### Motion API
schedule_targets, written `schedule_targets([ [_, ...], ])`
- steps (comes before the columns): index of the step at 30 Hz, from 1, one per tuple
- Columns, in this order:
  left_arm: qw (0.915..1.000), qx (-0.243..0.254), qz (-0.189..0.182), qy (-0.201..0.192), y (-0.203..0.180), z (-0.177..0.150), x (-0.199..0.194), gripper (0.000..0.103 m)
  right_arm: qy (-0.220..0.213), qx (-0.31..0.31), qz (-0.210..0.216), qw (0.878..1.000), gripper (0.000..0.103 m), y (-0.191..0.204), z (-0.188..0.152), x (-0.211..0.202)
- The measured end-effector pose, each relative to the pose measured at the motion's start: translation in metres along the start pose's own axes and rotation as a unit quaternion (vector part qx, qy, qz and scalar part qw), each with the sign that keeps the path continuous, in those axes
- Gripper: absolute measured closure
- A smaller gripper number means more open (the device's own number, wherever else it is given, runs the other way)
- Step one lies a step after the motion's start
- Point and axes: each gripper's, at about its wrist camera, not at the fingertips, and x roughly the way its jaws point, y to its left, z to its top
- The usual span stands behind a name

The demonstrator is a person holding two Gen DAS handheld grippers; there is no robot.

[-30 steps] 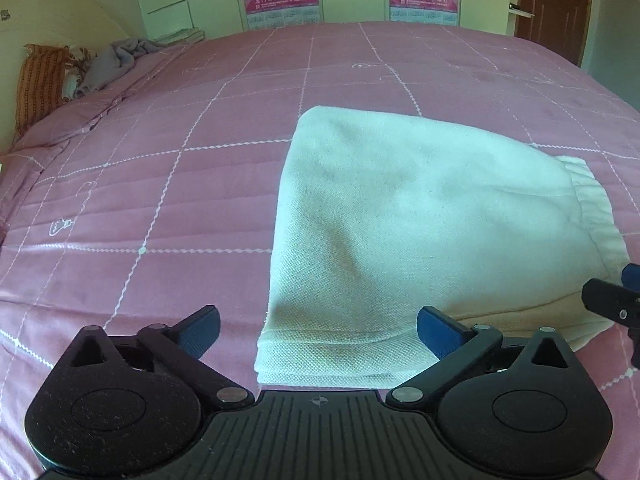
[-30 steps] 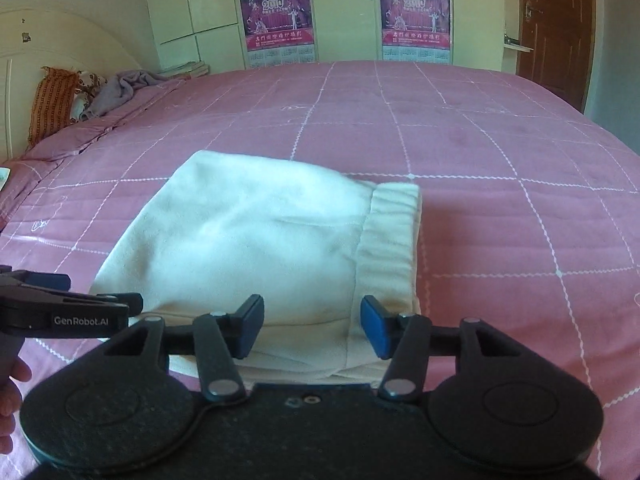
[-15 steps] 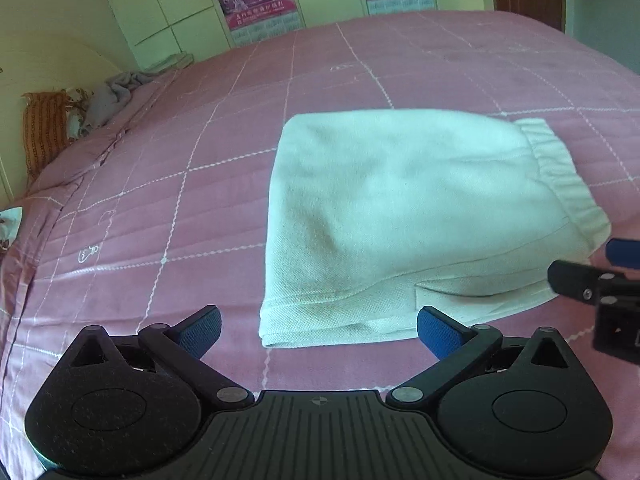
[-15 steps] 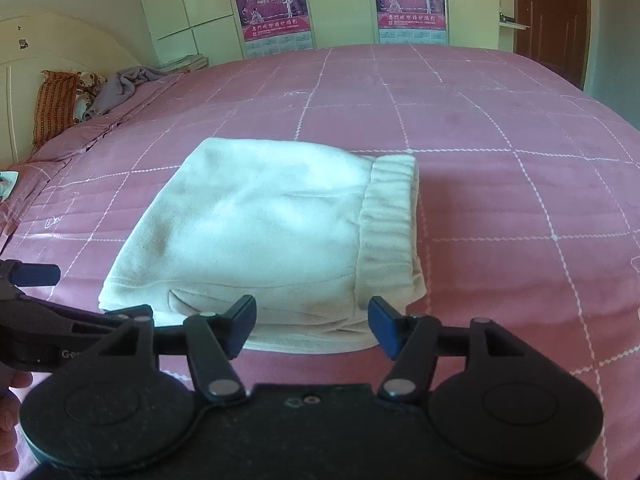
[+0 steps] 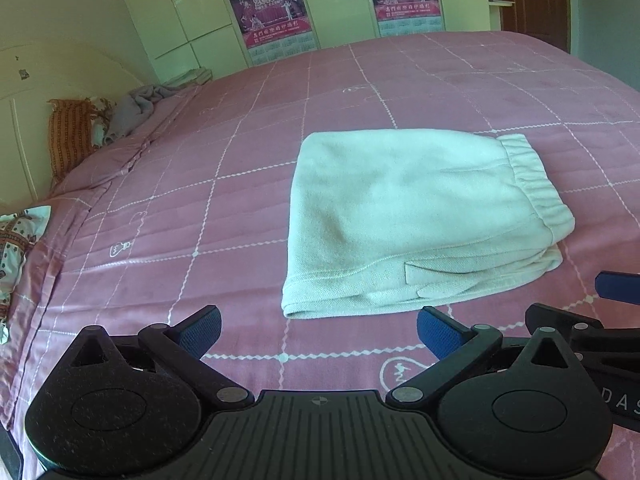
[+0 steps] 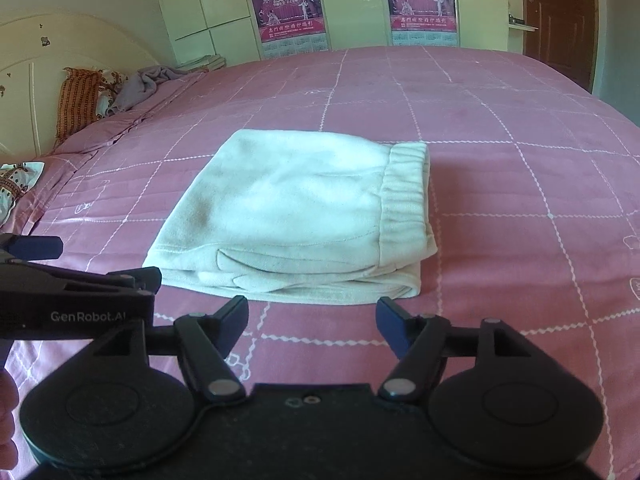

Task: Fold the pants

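The cream pants (image 5: 416,216) lie folded into a compact stack on the pink quilted bedspread (image 5: 224,208). The left gripper (image 5: 318,330) and right gripper (image 6: 312,320) hover just near of it, both spread wide and empty.

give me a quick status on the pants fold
Left gripper open, empty, short of the pants. Right gripper open, empty. Pants folded in a compact stack on the bedspread. Nothing in the way.

Pink quilted bed (image 5: 240,208); orange pillow (image 5: 66,136); 2 posters (image 6: 286,4); brown door (image 6: 560,16)
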Motion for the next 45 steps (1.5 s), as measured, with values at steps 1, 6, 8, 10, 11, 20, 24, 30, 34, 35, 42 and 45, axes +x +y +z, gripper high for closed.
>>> schedule_targets([
  [1,1.0000,-0.001,-0.002,0.000,0.001,-0.002,-0.005,0.000,-0.001,-0.002,0.002,1.000,0.032,0.002,-0.002,-0.004],
  [6,0.9997,-0.015,-0.006,-0.017,0.012,-0.015,-0.040,0.000,-0.011,-0.010,0.007,1.000,0.032,0.011,-0.012,-0.030],
  [8,0.9994,-0.021,-0.015,-0.024,0.018,-0.021,-0.056,0.000,-0.018,-0.012,0.012,1.000,0.031,0.014,-0.017,-0.046],
  [10,0.9988,-0.026,-0.015,-0.039,0.024,-0.029,-0.075,0.000,-0.028,-0.015,0.012,0.999,0.030,0.018,-0.022,-0.063],
  [11,0.9984,-0.025,-0.009,-0.049,0.027,-0.033,-0.086,0.000,-0.034,-0.017,0.014,0.999,0.030,0.020,-0.025,-0.074],
  [20,0.9952,-0.009,0.001,-0.098,0.044,-0.068,-0.177,0.000,-0.111,-0.040,0.013,0.993,0.020,0.040,-0.058,-0.178],
  [24,0.9932,-0.027,-0.028,-0.110,0.055,-0.085,-0.213,0.000,-0.144,-0.025,0.002,0.989,0.012,0.041,-0.071,-0.217],
  [30,0.9843,-0.032,0.002,-0.174,0.067,-0.116,-0.285,0.000,-0.186,-0.037,-0.022,0.982,0.008,0.046,-0.086,-0.261],
  [34,0.9850,-0.050,0.001,-0.165,0.069,-0.127,-0.299,0.000,-0.238,-0.046,-0.006,0.970,0.003,0.048,-0.094,-0.292],
  [35,0.9868,-0.052,-0.004,-0.154,0.069,-0.128,-0.296,0.000,-0.244,-0.039,0.009,0.969,0.003,0.046,-0.094,-0.294],
  [42,0.9858,-0.077,0.000,-0.149,0.070,-0.127,-0.293,0.000,-0.226,-0.060,0.013,0.972,0.002,0.048,-0.087,-0.298],
  [45,0.9841,-0.096,-0.005,-0.149,0.070,-0.124,-0.293,0.000,-0.198,-0.019,0.009,0.980,0.002,0.041,-0.085,-0.292],
])
